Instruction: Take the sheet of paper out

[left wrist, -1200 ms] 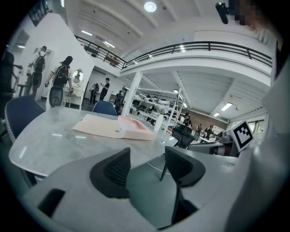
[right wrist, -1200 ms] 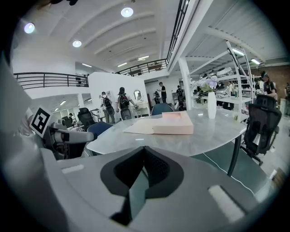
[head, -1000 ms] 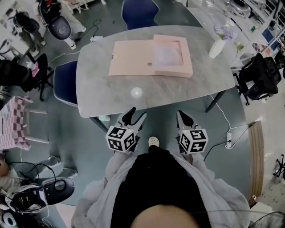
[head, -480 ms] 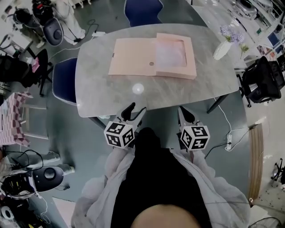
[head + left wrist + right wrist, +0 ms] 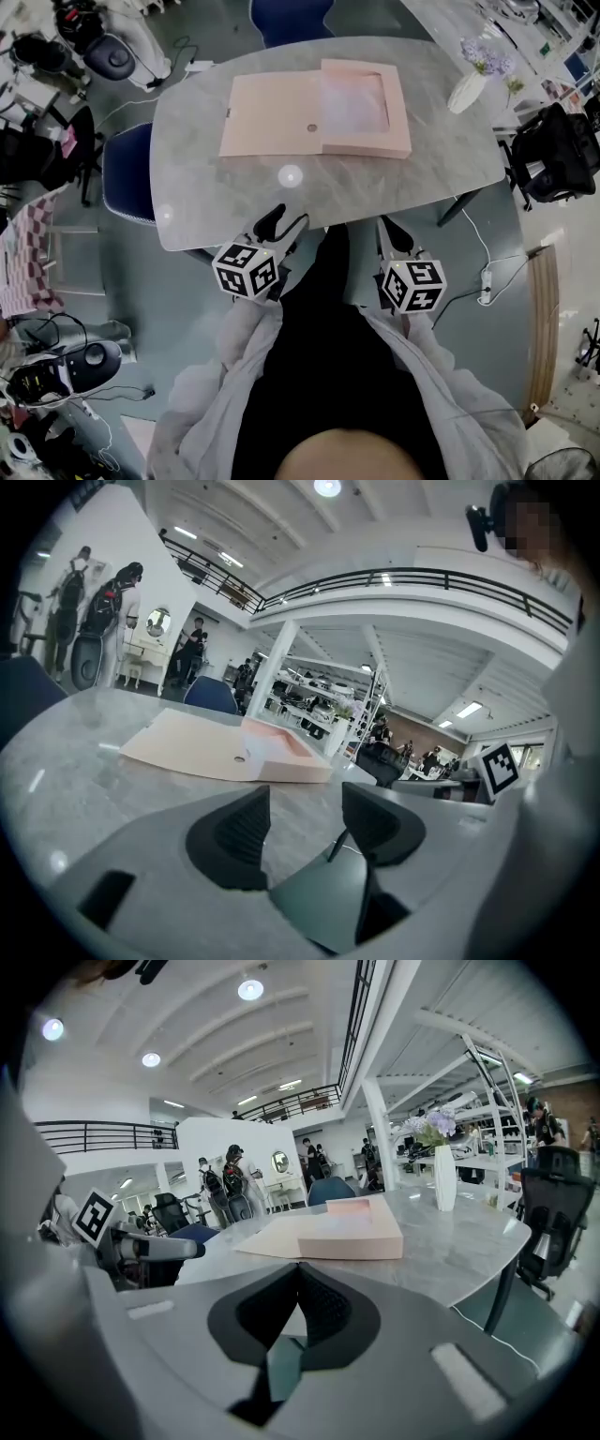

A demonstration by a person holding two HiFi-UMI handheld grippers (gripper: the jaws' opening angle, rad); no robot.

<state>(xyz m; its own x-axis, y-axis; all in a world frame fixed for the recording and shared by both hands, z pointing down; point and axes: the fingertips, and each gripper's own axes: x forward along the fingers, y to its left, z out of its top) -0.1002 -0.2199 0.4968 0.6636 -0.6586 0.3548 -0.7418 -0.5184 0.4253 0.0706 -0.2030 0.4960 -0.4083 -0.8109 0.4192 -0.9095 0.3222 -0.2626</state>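
A pale pink box file [image 5: 272, 128] lies open on the grey marble table [image 5: 412, 183], its flat lid to the left and its tray [image 5: 398, 141] to the right. A whitish sheet of paper [image 5: 354, 101] lies in the tray. Both grippers hover at the table's near edge, well short of the box. My left gripper [image 5: 286, 220] [image 5: 305, 794] is open; its jaws have just been opening a little, with nothing between them. My right gripper [image 5: 386, 228] [image 5: 298, 1274] is shut and empty. The box [image 5: 234, 752] [image 5: 342, 1232] shows ahead in both gripper views.
A white vase with lilac flowers [image 5: 466, 89] [image 5: 444, 1185] stands at the table's far right. A blue chair [image 5: 127, 173] is at the left side, another [image 5: 281, 17] behind the table, and a black office chair [image 5: 553, 155] on the right. Cables lie on the floor.
The person has come closer to the table. Both grippers have moved forward to its near edge, and the table now fills more of the head view.
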